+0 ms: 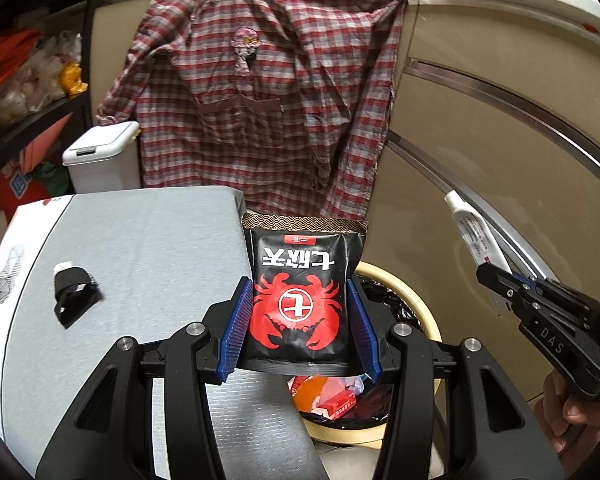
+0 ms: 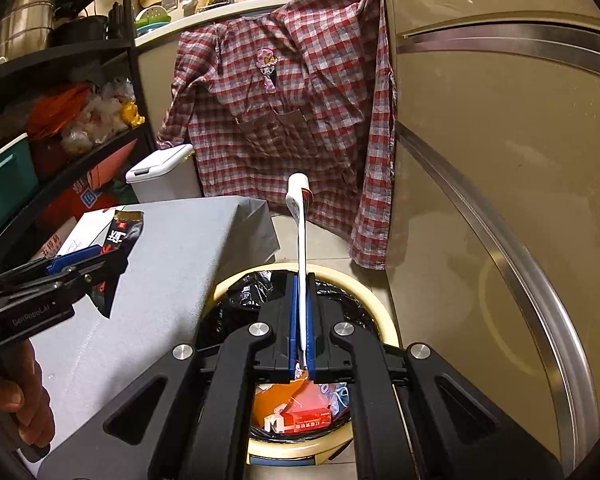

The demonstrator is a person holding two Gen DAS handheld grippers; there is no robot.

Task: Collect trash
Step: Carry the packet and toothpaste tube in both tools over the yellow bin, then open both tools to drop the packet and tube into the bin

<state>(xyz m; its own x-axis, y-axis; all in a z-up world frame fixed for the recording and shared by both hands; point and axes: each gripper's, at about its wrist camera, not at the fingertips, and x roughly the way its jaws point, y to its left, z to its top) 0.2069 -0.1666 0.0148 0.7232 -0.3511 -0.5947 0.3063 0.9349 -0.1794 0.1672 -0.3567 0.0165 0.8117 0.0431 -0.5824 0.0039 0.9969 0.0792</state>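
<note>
The left gripper pinches a black snack packet upright beside the surface; the right gripper clamps a white tube, cap pointing up and away, above the bin.

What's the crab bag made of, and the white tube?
The crab bag looks like glossy plastic film: it shines and crinkles at its edges. The white tube seems soft plastic, squeezed flat where the right claw pinches it.
</note>
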